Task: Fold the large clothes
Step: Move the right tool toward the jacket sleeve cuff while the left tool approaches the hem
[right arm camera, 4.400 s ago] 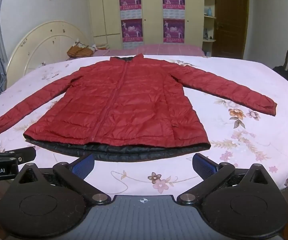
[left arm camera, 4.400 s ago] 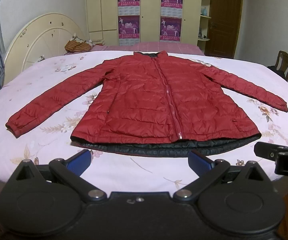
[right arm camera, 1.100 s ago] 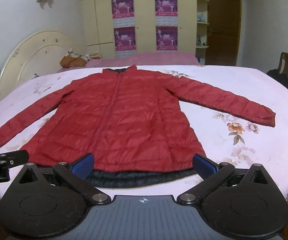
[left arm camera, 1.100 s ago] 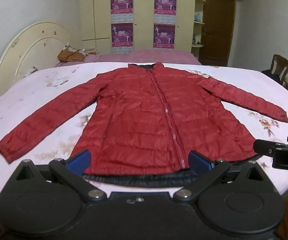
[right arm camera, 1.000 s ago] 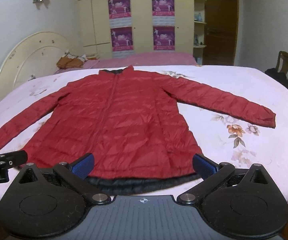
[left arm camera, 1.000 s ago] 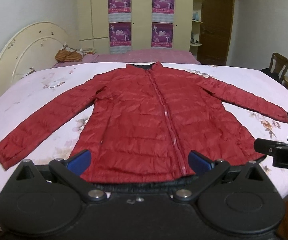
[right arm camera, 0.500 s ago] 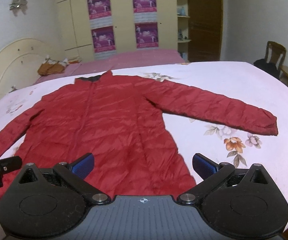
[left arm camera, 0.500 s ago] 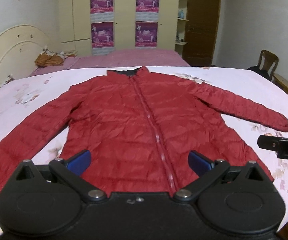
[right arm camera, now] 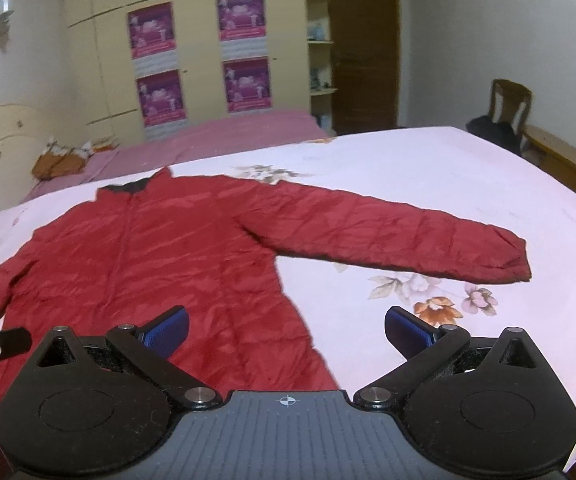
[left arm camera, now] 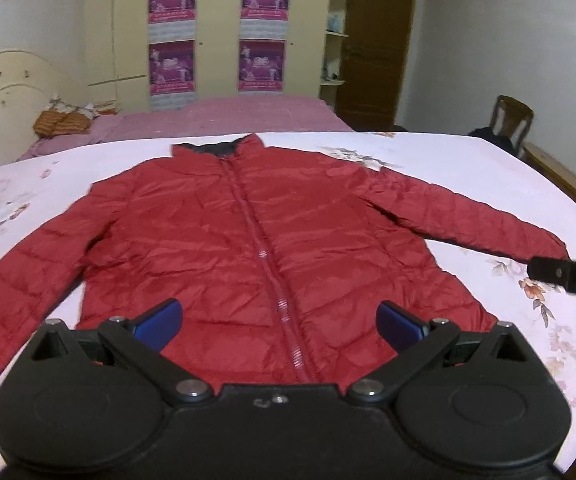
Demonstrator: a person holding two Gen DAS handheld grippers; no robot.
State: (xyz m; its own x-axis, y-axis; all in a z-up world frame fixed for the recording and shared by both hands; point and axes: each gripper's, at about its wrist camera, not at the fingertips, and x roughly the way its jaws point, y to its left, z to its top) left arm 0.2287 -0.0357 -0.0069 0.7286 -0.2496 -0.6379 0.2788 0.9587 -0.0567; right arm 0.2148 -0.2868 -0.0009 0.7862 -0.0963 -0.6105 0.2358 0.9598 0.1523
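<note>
Left claw and right claw gape over flat red jacket

Your right gripper has bare floral pink bedsheet at frame right and above the red quilted down jacket's outstretched sleeve. The jacket body blocks lower left. Left gripper sits over jacket.

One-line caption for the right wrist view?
Open right gripper hovers over the hem side of a red puffer jacket spread flat on a floral bedsheet.
</note>
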